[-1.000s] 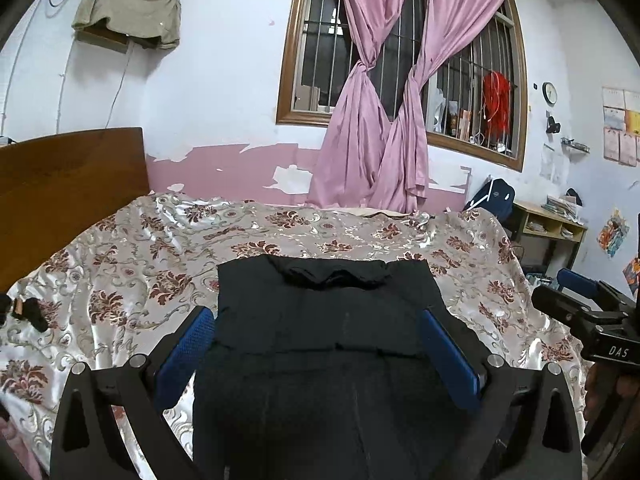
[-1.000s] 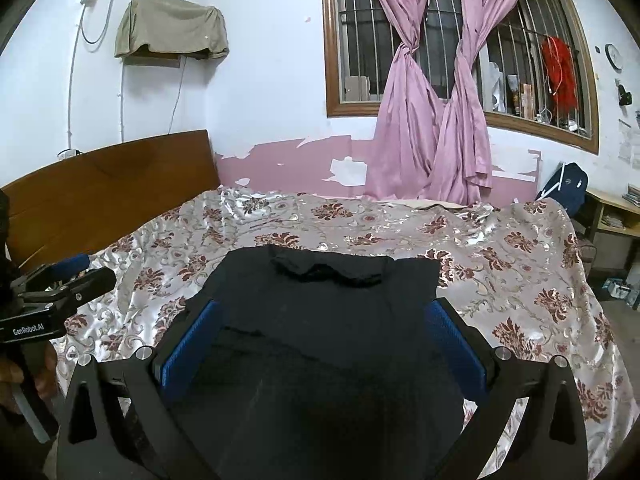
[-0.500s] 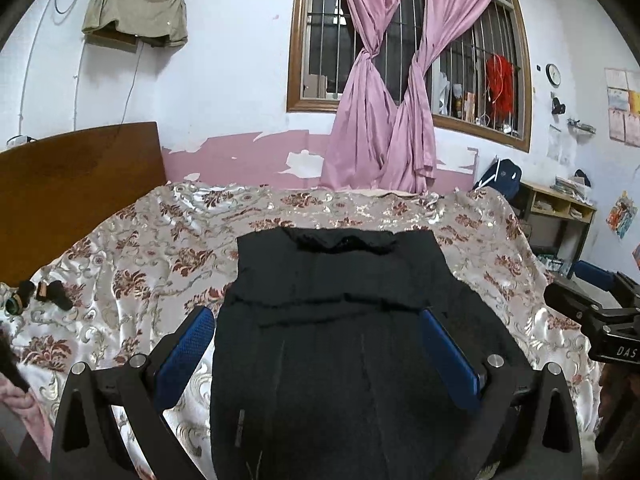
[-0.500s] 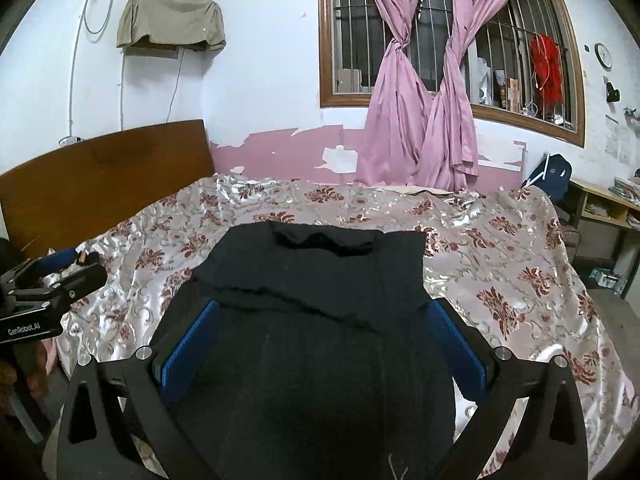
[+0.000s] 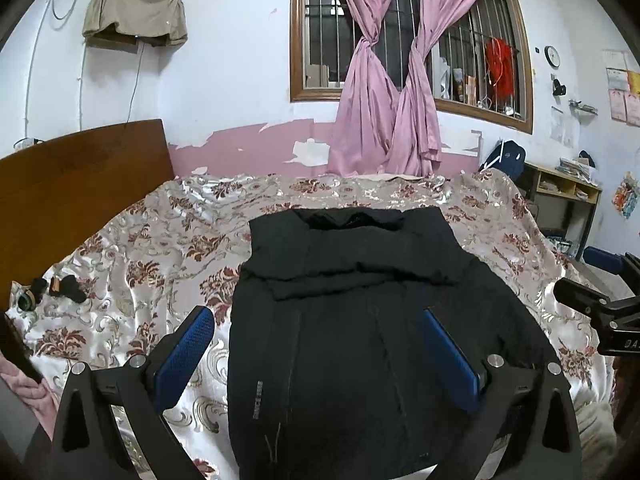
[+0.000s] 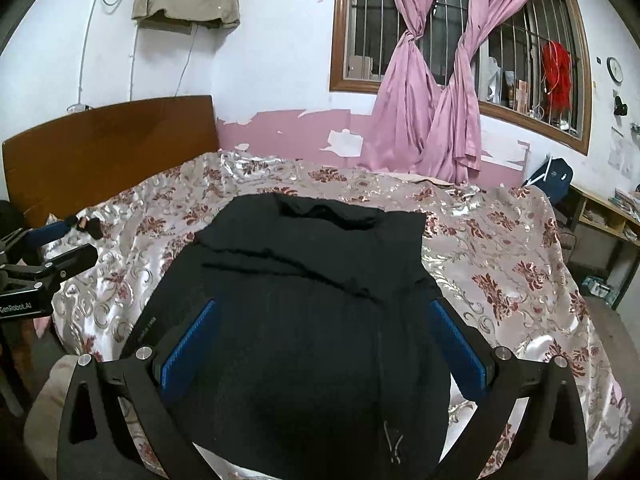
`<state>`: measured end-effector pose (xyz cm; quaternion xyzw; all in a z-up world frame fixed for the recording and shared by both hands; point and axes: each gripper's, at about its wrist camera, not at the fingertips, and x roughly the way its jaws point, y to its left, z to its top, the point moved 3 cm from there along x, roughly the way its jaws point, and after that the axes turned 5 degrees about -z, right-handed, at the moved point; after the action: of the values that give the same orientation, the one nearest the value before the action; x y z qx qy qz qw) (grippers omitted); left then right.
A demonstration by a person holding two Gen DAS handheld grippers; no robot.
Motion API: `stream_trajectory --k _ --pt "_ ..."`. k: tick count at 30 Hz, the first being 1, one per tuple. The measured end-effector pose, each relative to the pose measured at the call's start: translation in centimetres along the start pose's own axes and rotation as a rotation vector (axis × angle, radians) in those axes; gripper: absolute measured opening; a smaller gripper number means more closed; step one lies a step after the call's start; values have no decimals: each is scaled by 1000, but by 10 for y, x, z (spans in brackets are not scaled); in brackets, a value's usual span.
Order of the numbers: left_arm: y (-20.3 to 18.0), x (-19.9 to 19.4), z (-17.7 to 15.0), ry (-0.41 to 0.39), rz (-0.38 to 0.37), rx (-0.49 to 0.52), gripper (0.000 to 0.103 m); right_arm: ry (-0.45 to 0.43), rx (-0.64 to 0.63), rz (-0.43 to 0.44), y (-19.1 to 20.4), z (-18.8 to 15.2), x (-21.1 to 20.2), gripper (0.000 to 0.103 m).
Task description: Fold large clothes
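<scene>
Floral satin bedspread (image 5: pixel 132 280) covers the bed under both my tools, and one black garment (image 5: pixel 360 320) lies flat on it, collar end towards the far wall, hem end nearest me. My left gripper (image 5: pixel 316 356) hangs above the garment's near left part with its two blue pads (image 5: pixel 182 356) spread wide and nothing between them. My right gripper (image 6: pixel 324 344) hangs above the near right part, its pads equally wide apart and empty.

Compared with a second ago, both grippers have pulled back and risen: more of the garment's lower half shows now, along with a small white printed label (image 5: pixel 258 396) near its left edge, and the bedspread looks farther off. The garment itself has not shifted. A folded-over layer crosses its upper half as a dark ridge (image 5: pixel 360 276).

Each camera catches the other tool at its frame edge: the right one at the right of my left view, the left one at the left of my right view.

Beyond the garment, a few small dark items (image 5: pixel 52 288) lie near the wooden headboard (image 5: pixel 80 172). Farther back stand one barred window (image 5: pixel 400 40) with two knotted pink curtains (image 5: pixel 368 112), one cloth-draped unit (image 5: pixel 134 12) high on the wall, one round clock (image 5: pixel 552 55), and a shelf desk (image 5: pixel 564 188) at right.
</scene>
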<state>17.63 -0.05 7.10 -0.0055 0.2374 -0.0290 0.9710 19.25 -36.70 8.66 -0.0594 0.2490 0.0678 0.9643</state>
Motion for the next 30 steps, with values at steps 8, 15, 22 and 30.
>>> stream_trajectory --k 8,15,22,30 --pt "-4 9 -20 47 21 50 103 53 -17 22 6 -21 2 101" --pt "-5 14 -37 89 16 58 103 104 -8 20 5 -41 9 101" --pt "-5 22 -59 162 22 48 103 156 -24 26 9 -58 18 101" --pt "-1 31 -83 259 8 32 103 228 -87 23 20 -89 23 101"
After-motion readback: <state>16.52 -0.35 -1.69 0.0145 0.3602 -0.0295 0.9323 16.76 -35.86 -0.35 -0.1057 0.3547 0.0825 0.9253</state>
